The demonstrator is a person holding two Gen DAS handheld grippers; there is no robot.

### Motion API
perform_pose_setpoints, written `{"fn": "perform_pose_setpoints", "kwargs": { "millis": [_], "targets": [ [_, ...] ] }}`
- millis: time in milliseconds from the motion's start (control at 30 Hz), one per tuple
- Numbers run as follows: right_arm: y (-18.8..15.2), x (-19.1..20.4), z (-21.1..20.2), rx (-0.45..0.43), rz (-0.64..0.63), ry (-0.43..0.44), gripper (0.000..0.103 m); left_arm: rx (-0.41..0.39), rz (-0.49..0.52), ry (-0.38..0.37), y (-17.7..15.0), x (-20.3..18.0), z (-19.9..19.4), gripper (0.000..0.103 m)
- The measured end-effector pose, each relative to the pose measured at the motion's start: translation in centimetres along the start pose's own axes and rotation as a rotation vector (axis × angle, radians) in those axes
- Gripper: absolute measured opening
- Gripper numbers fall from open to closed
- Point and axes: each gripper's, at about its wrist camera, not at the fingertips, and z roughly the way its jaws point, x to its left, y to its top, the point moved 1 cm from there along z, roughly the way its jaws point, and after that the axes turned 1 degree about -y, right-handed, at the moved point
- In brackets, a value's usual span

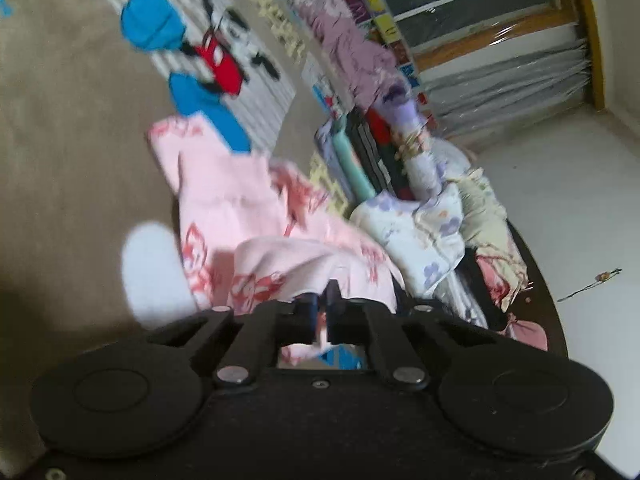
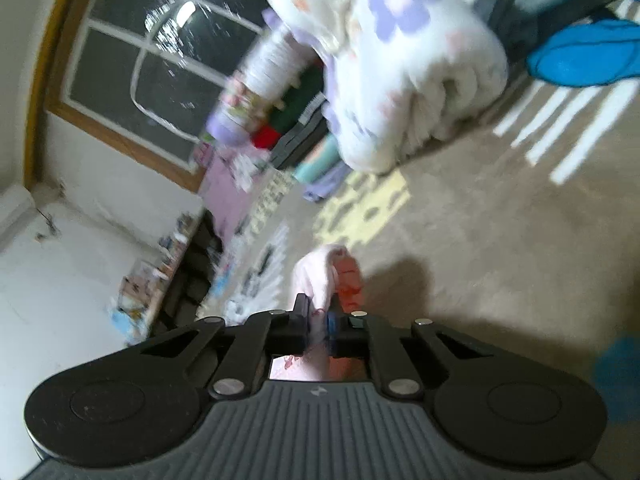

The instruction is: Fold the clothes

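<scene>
A pink garment with red prints (image 1: 256,216) lies crumpled on the beige blanket (image 1: 72,128) in the left wrist view. My left gripper (image 1: 320,312) is shut on a fold of this pink garment at its near edge. In the right wrist view, my right gripper (image 2: 320,320) is shut on another bunched corner of the pink garment (image 2: 324,276), which sticks up between the fingers. Both views are blurred.
A white garment with purple flowers (image 2: 404,56) sits bunched on a stack of folded clothes (image 1: 368,152). The blanket carries a cartoon print in blue and red (image 1: 188,52). A dark window with a wooden frame (image 2: 152,64) and a white floor (image 1: 568,184) lie beyond.
</scene>
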Motion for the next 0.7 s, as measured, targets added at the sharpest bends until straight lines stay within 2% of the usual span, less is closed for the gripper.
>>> {"fn": "perform_pose_setpoints", "kwargs": {
  "millis": [200,300,433,600,667,700],
  "targets": [
    [-2.6,2.7,-4.7,-0.033,0.062,0.09,0.01,-0.102,0.08,-0.063,2.1,-1.7,-4.3,0.0],
    [-4.5,4.3,-6.6,-0.008,0.088,0.142,0.01,-0.156,0.123,-0.078,3.2,-2.7,-7.2,0.0],
    [-7.8,6.5,-8.8,0.056,0.084,0.18,0.01,-0.191,0.16,-0.053,3.7,-3.1,-11.1,0.0],
    [-12.2,7.2,-10.4,0.16,0.125,0.127,0.01,-0.183,0.188,0.025,2.2,-1.9,-14.9,0.0],
    [-13.8,6.7,-10.6,0.222,0.14,0.068,0.01,-0.155,0.193,0.078,1.6,-1.0,-15.4,0.0],
    [-14.6,6.4,-10.7,0.253,0.147,0.039,0.015,-0.135,0.2,0.105,1.3,-0.7,-15.6,0.0]
  ]
}}
